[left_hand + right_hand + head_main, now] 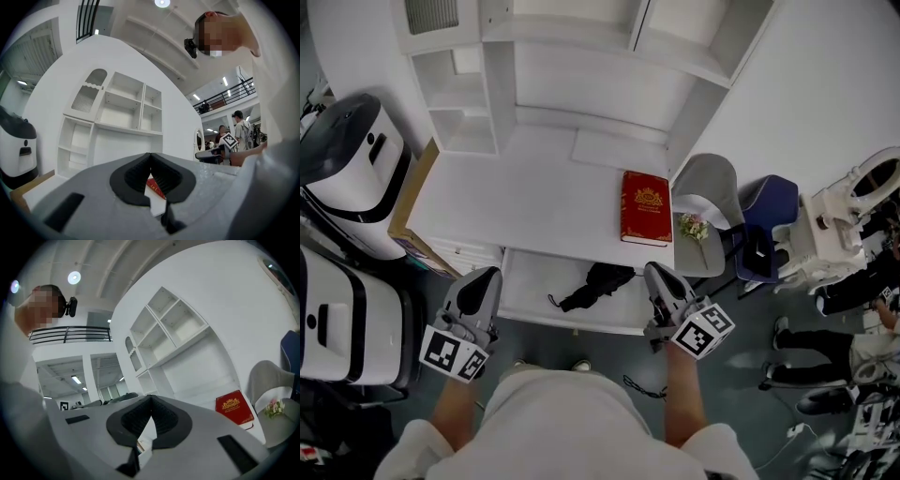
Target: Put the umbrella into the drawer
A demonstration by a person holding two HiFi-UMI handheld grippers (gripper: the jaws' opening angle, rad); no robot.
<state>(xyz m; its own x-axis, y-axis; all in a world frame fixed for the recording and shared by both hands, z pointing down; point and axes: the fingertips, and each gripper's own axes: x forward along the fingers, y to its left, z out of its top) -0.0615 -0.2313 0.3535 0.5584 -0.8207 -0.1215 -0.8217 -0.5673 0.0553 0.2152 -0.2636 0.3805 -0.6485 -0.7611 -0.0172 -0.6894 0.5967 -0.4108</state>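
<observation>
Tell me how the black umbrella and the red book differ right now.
Colour: the umbrella is plain black, while the book is red with a gold emblem.
Place: the umbrella lies in the open drawer, and the book lies on the desk top above it.
Shape: the umbrella is a rumpled, folded bundle, but the book is a flat rectangle.
Both lie flat, unheld.

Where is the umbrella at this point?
In the head view, the black umbrella lies inside the open drawer, near its middle, just below and left of the red book that sits on the desk.
</observation>
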